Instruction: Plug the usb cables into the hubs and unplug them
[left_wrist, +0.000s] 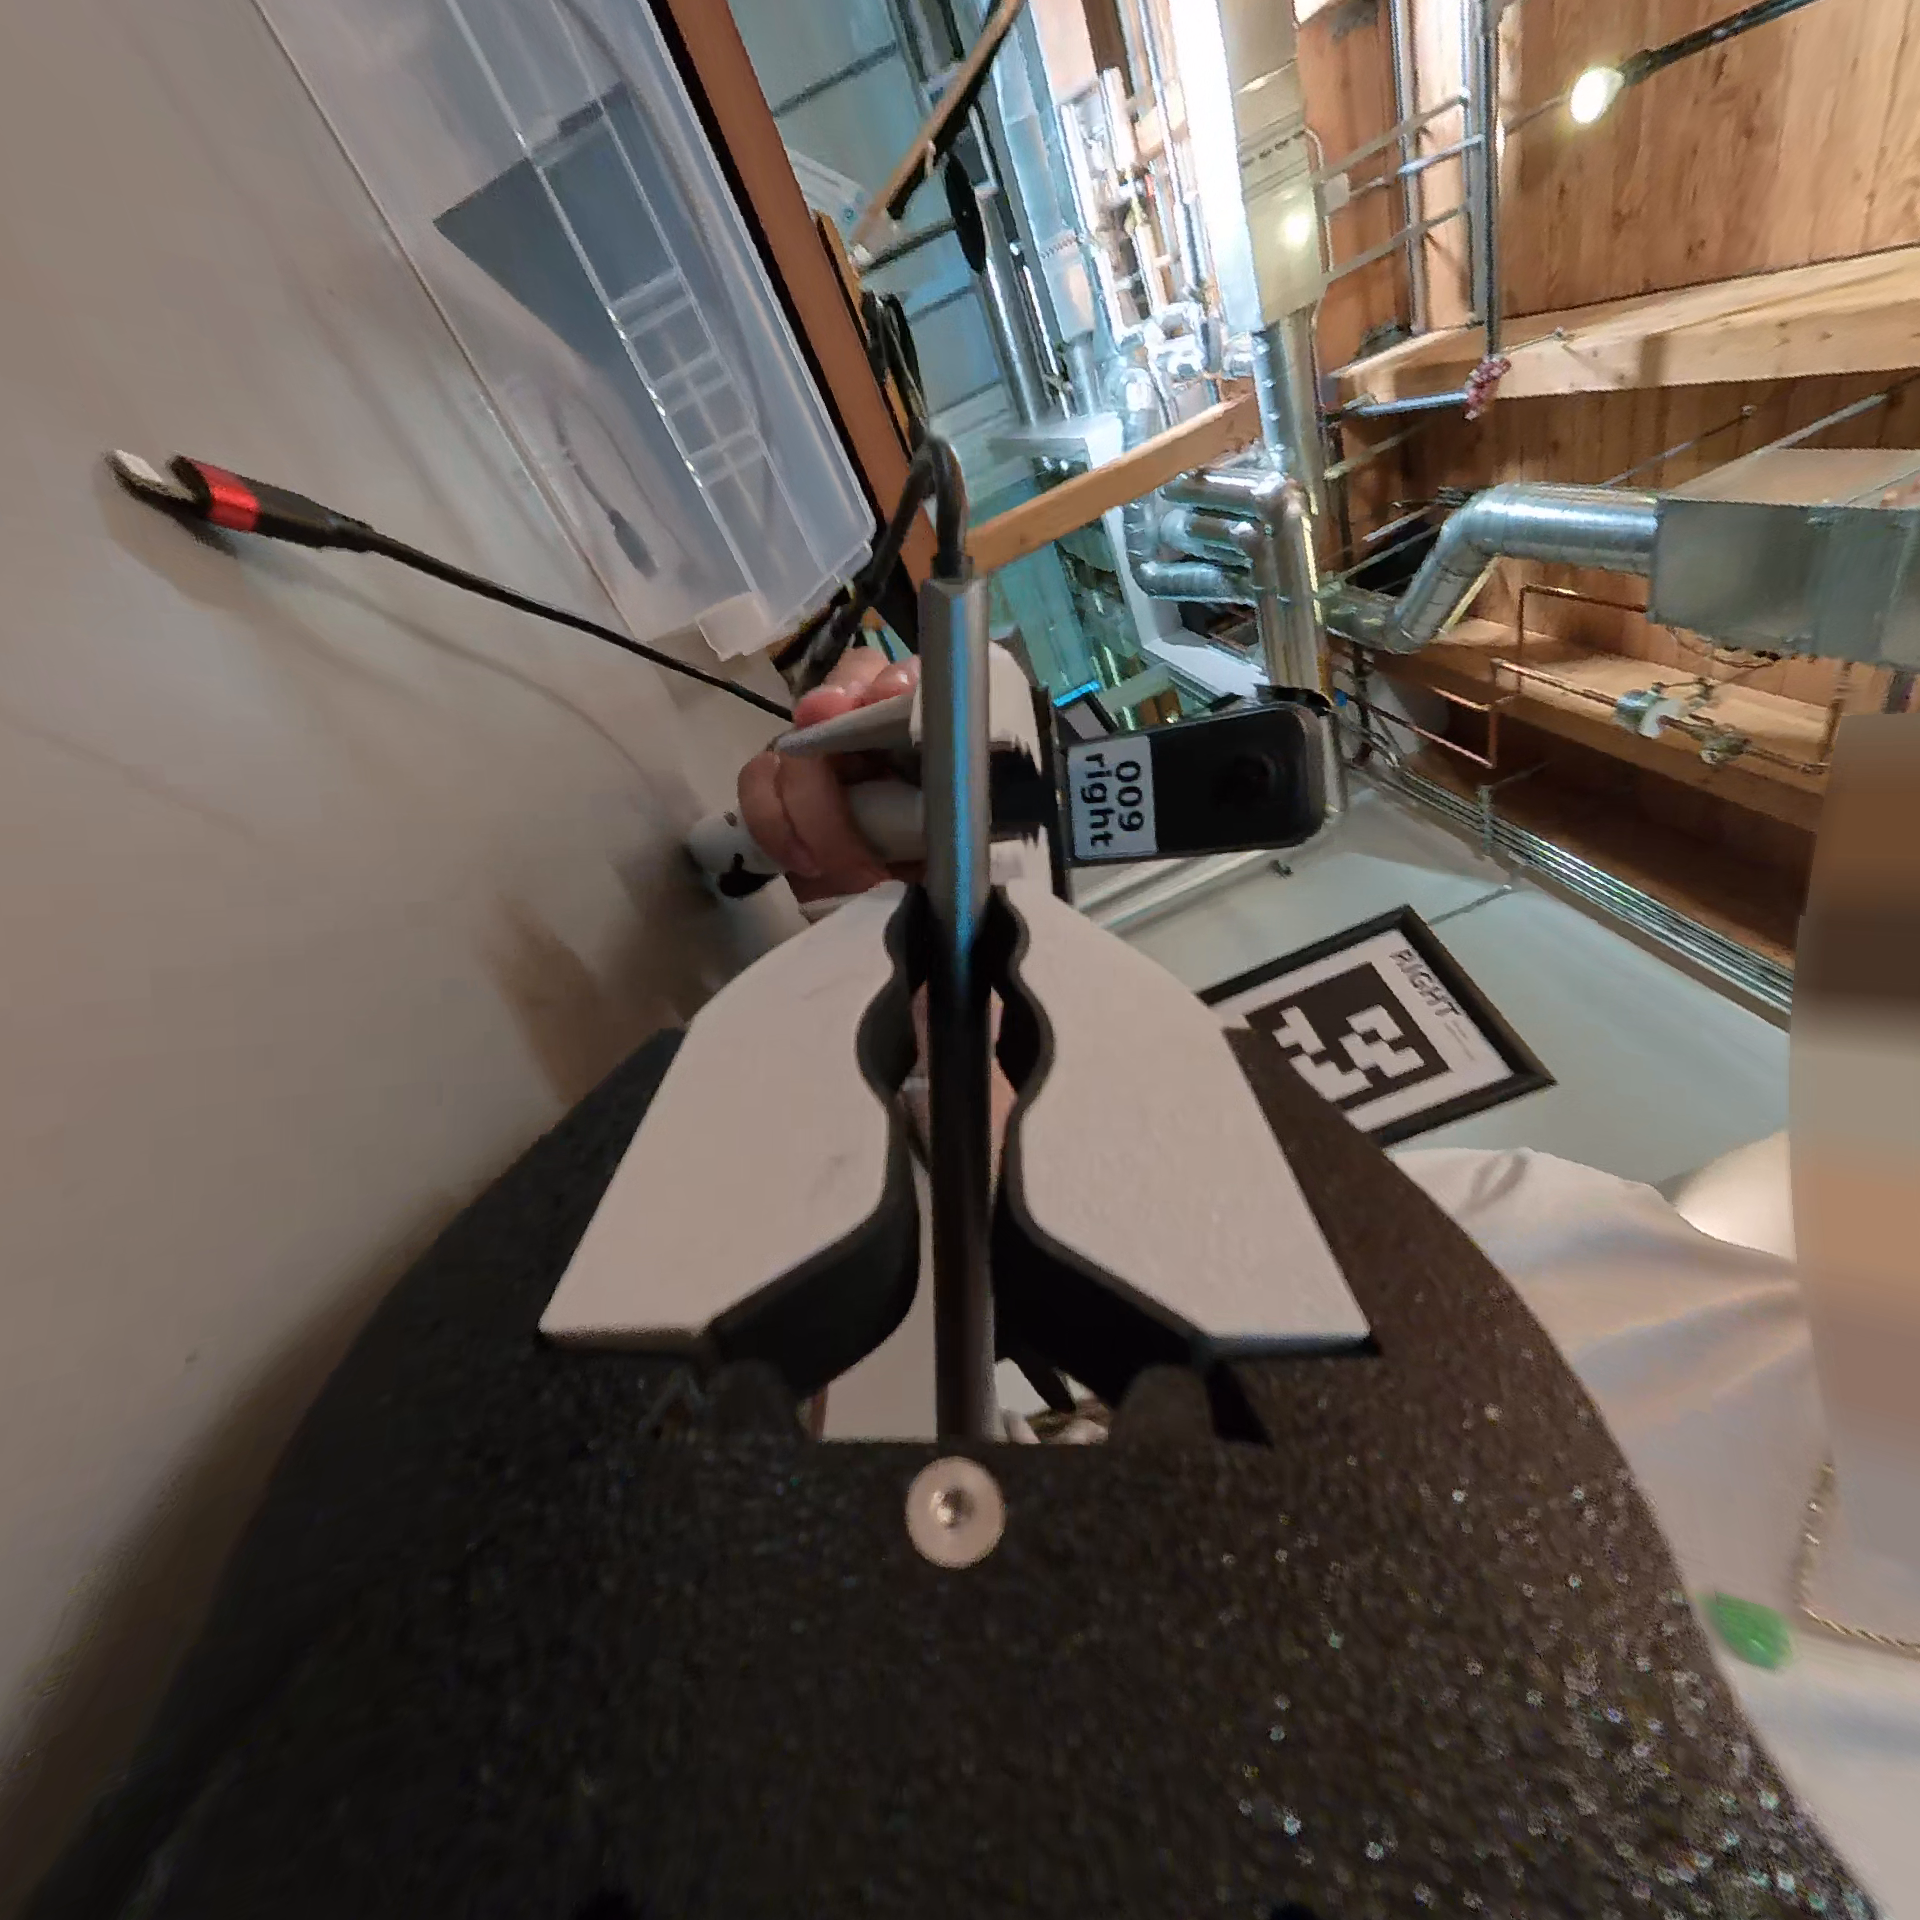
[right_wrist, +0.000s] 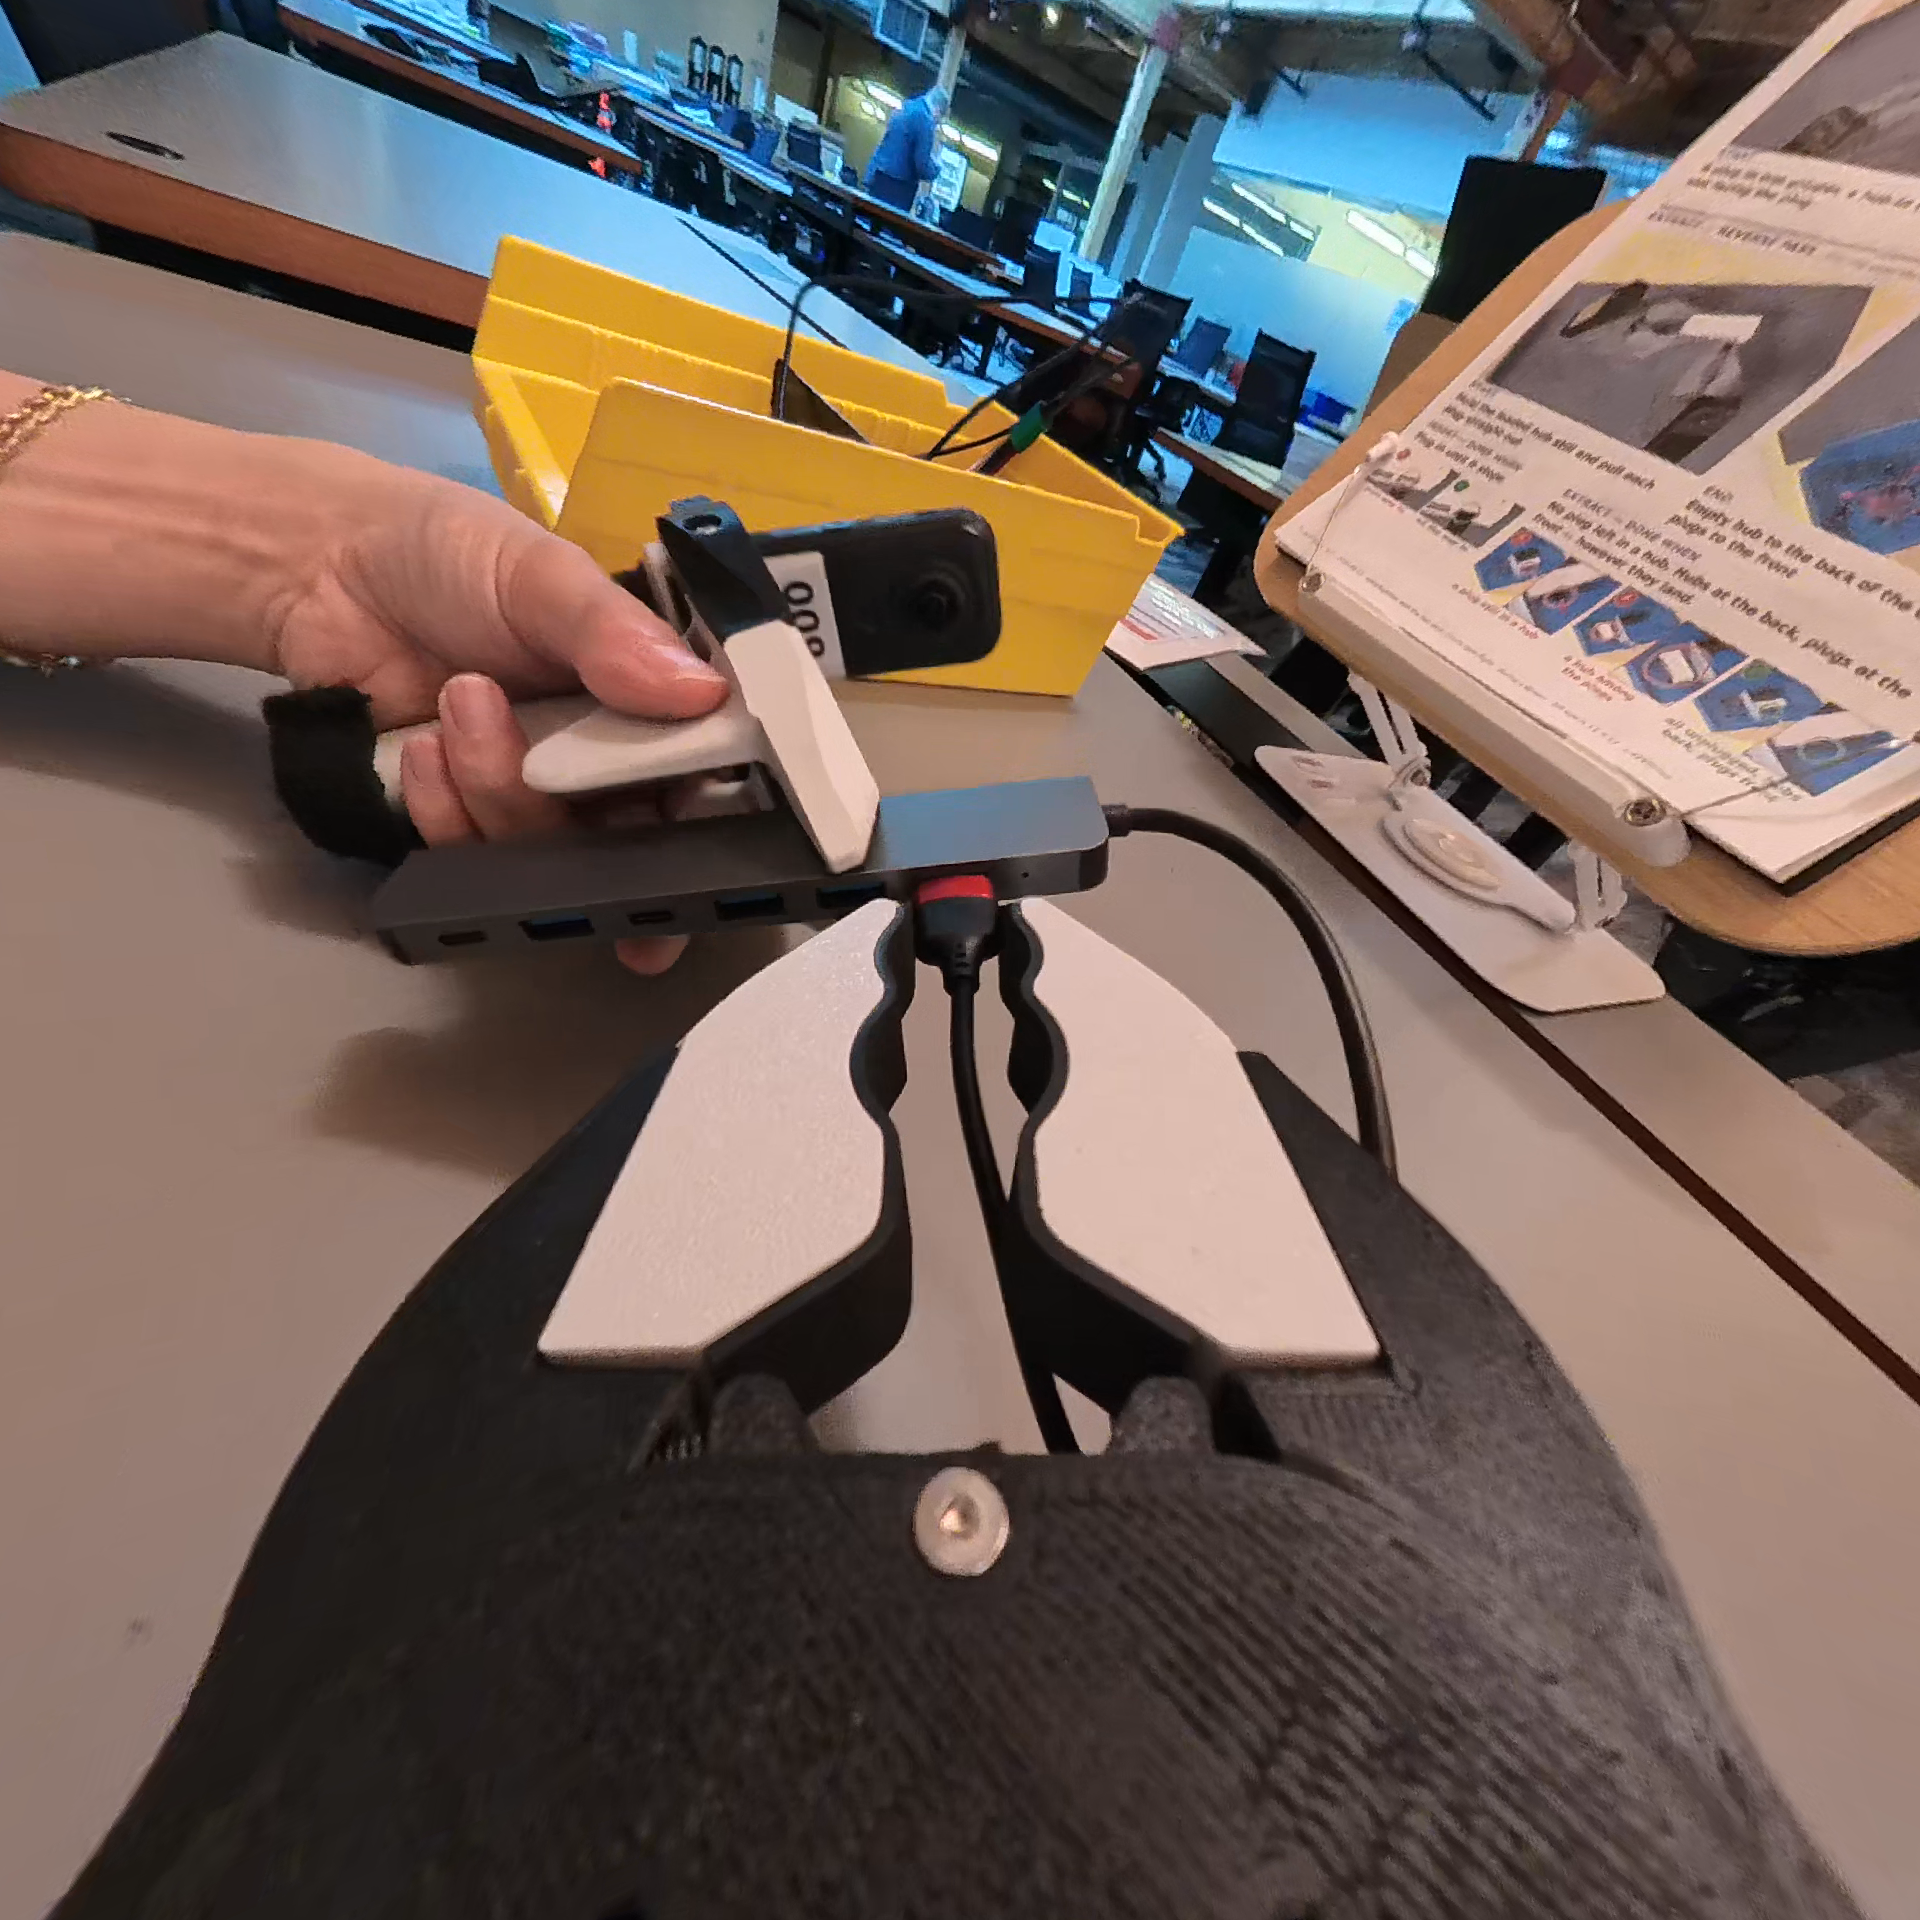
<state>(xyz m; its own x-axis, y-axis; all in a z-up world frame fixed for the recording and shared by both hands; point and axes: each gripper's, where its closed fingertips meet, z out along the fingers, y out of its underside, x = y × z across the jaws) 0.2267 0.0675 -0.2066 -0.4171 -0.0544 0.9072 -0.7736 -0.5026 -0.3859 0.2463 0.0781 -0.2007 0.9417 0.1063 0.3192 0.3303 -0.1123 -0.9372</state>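
Observation:
A grey USB hub (right_wrist: 727, 868) is held above the table, its row of ports facing my right gripper. My left gripper (left_wrist: 956, 925) is shut on the hub (left_wrist: 956, 727), which shows edge-on between its fingers; its upper finger (right_wrist: 821, 748) lies across the hub's top. My right gripper (right_wrist: 954, 930) is shut on a black USB plug with a red collar (right_wrist: 956, 904) that sits in a port near the hub's right end. Its cable (right_wrist: 977, 1122) runs back between the fingers. A second red-collared plug (left_wrist: 213, 497) lies loose on the table.
A yellow bin (right_wrist: 831, 520) with cables stands behind the hub. A stand with an instruction sheet (right_wrist: 1610, 623) is at the right by the table edge. The hub's own cable (right_wrist: 1299, 935) loops right. A clear plastic box (left_wrist: 644, 343) lies near the loose plug. My left and right fingertips are right by each other.

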